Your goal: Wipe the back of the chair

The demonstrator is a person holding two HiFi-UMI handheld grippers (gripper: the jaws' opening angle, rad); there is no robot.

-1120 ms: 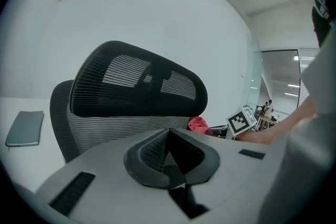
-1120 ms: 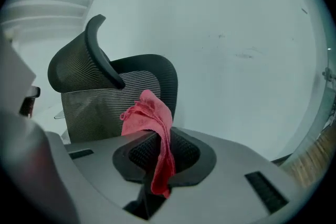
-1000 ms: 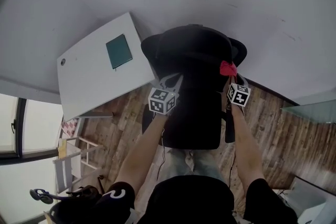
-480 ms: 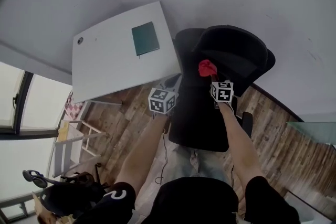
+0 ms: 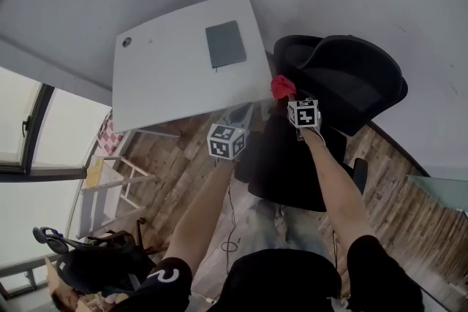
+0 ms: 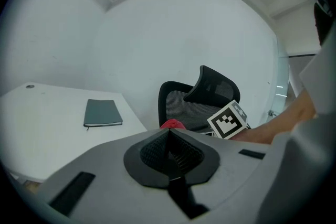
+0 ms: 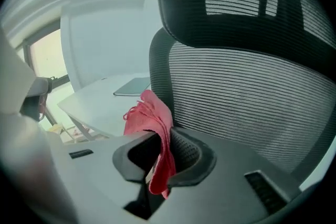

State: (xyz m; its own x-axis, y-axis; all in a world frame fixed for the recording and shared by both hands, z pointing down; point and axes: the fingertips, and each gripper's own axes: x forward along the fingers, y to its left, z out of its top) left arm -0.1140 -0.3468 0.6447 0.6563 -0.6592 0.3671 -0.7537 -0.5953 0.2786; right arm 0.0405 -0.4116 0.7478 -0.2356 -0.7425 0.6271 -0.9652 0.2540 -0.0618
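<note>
Nearest the person, left gripper (image 6: 169,152) hangs off the table (image 5: 175,77) corner, jaws pressed together on nothing. Right gripper (image 7: 163,152), arm reached forward, pinches a red cloth (image 7: 152,118), its folds standing up past the tips. Chair back (image 7: 236,97) lies directly ahead of the right gripper, mesh upright, cloth at its left edge; contact cannot be told. Judgement: right hand is nearer, and the wipe runs rightward across the mesh.

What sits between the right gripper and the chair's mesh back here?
Only the red cloth, pinched in the right gripper, stands in front of the chair back; the right gripper view shows it.
</note>
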